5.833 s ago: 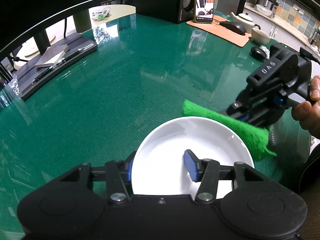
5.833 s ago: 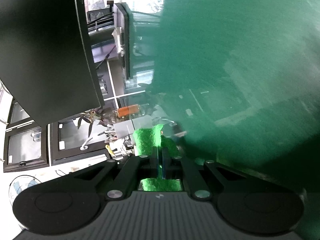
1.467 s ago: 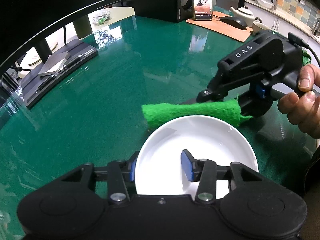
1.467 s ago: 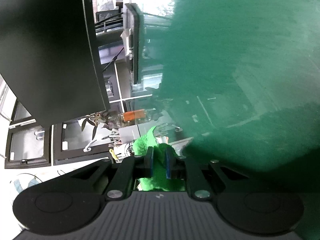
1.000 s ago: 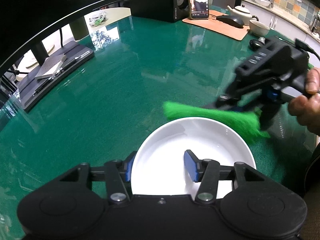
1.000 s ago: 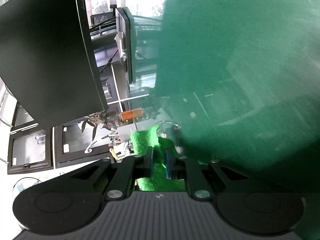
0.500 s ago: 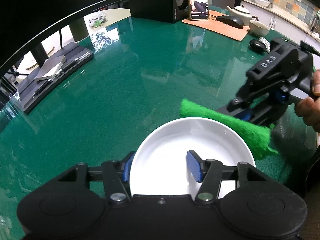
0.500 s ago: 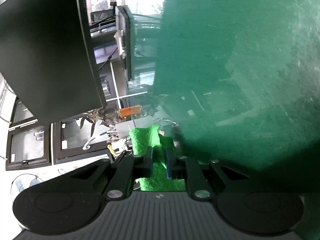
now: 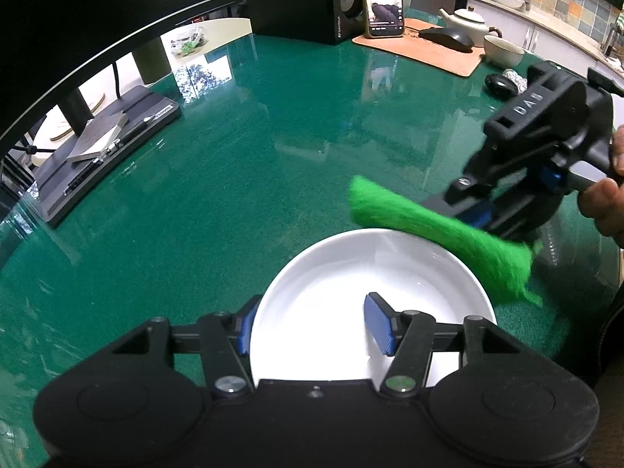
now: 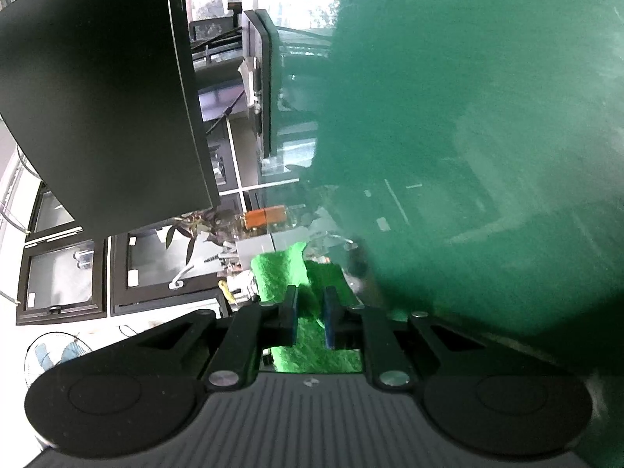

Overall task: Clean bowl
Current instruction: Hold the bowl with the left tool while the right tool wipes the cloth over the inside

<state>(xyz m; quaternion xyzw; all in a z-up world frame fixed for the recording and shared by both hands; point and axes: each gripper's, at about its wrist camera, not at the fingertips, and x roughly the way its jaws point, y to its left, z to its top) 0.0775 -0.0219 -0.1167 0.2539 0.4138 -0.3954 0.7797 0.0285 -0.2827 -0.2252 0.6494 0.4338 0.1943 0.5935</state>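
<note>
A white bowl (image 9: 351, 273) sits on the green tabletop (image 9: 234, 175), right in front of my left gripper (image 9: 311, 327). That gripper is open and straddles the near left rim, one blue pad outside the bowl and one inside, neither plainly pressing. My right gripper (image 9: 479, 214), held by a hand (image 9: 608, 202), comes in from the right, shut on a bright green cloth (image 9: 429, 230). The cloth lies slanted across the bowl's far right rim. In the right wrist view the right gripper's (image 10: 310, 304) jaws are opening a touch, with the cloth (image 10: 280, 273) still pinched between the pads.
A black monitor stand tray (image 9: 109, 144) sits at the far left. At the back are a speaker (image 9: 312, 0), a propped phone (image 9: 382, 0), and a brown mat with a mouse (image 9: 448, 37), then a teapot (image 9: 466, 21) and a cup (image 9: 503, 50).
The right gripper has swept the green cloth rightward along the bowl's far rim, and its right end has dropped lower. My left gripper's pads have spread slightly; the bowl has stayed put.
</note>
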